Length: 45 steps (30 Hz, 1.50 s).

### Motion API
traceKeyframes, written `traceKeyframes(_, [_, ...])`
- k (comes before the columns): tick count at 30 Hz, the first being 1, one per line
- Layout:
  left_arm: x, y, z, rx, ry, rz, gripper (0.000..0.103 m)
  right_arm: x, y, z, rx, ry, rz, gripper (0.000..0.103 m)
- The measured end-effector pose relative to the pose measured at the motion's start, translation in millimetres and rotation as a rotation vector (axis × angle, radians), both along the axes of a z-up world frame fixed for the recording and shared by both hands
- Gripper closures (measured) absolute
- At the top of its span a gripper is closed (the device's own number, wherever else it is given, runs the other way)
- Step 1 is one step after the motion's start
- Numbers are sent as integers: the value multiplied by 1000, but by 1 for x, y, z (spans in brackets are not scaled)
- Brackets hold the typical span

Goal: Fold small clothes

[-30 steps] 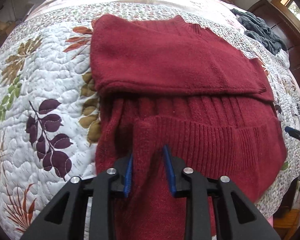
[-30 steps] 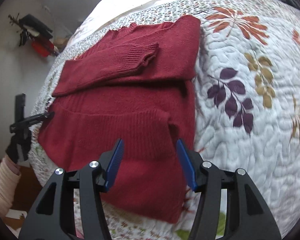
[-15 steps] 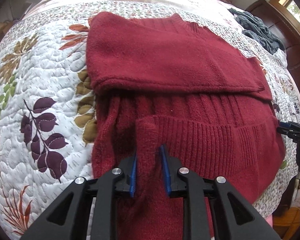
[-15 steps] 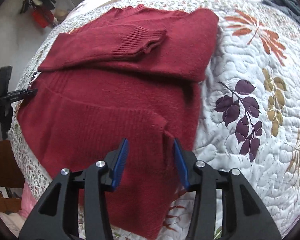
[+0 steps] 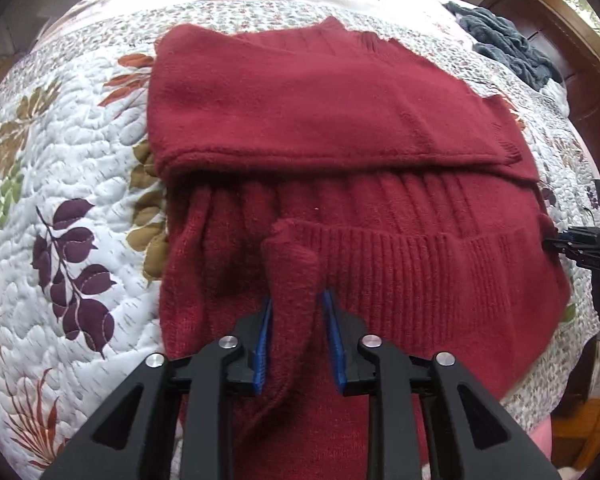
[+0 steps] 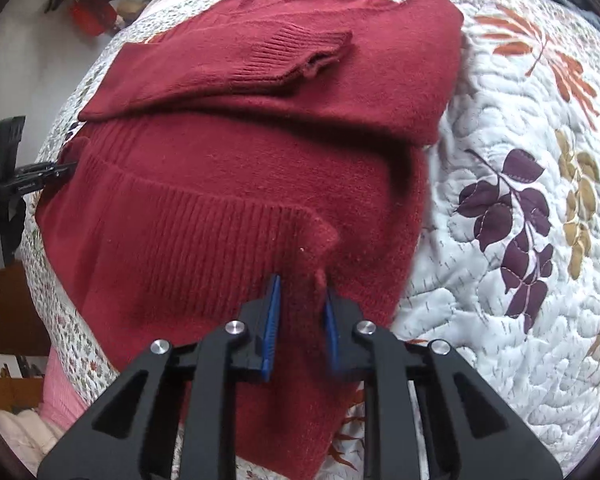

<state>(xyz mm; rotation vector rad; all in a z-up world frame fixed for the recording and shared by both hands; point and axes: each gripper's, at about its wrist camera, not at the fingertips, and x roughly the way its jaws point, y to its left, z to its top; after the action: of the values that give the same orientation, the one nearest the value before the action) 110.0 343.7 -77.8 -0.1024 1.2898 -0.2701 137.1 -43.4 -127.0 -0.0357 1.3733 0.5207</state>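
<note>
A dark red knit sweater (image 5: 340, 128) lies on a quilted bedspread (image 5: 68, 184), its sleeves folded across the chest and its ribbed hem (image 5: 420, 256) turned up over the body. My left gripper (image 5: 298, 300) is shut on the hem's left corner, which bunches up between the blue pads. In the right wrist view the same sweater (image 6: 260, 160) fills the middle, with a sleeve cuff (image 6: 300, 56) on top. My right gripper (image 6: 300, 292) is shut on the hem's right corner. Each gripper shows at the edge of the other's view.
The white quilt with leaf prints (image 6: 520, 208) spreads to both sides. A grey-blue garment (image 5: 504, 44) lies bunched at the far right by a dark wooden headboard (image 5: 572, 64). Red and black items (image 6: 88, 8) hang on the wall at left.
Both grippers have closed on the hem corners; a second ago they stood wider. The hem edge has travelled a little up the sweater's body with both cameras closer in.
</note>
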Motion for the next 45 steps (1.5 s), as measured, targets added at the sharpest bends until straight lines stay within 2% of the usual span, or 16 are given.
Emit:
traceKeyframes(3, [0, 1, 0, -12, -8, 22, 79, 1, -5, 0, 30, 5, -35, 97])
traceKeyframes(6, [-8, -3, 9, 8, -53, 12, 95, -6, -11, 10, 46, -13, -61, 98])
traceKeyframes(11, [-34, 3, 36, -60, -141, 37, 96, -28, -22, 43, 121, -78, -89, 98])
traceKeyframes(17, [-50, 7, 77, -89, -240, 73, 96, -46, -39, 92, 231, -155, -121, 98])
traceKeyframes(23, [-25, 18, 126, -130, -348, 119, 96, -22, -46, 143, 283, -251, -139, 98])
traceKeyframes(26, [1, 17, 148, -117, -402, 125, 96, -1, -43, 162, 282, -283, -147, 98])
traceKeyframes(31, [45, 16, 166, -136, -455, 150, 96, 52, -36, 184, 260, -330, -176, 98])
traceKeyframes(35, [85, 19, 168, -131, -483, 183, 96, 93, -33, 185, 242, -337, -207, 98])
traceKeyframes(39, [131, 24, 156, -114, -480, 216, 96, 142, -31, 174, 210, -321, -255, 98])
traceKeyframes(41, [157, 26, 142, -102, -457, 228, 96, 164, -30, 161, 205, -299, -281, 98])
traceKeyframes(45, [190, 25, 99, -68, -382, 242, 96, 207, -19, 117, 134, -235, -308, 98])
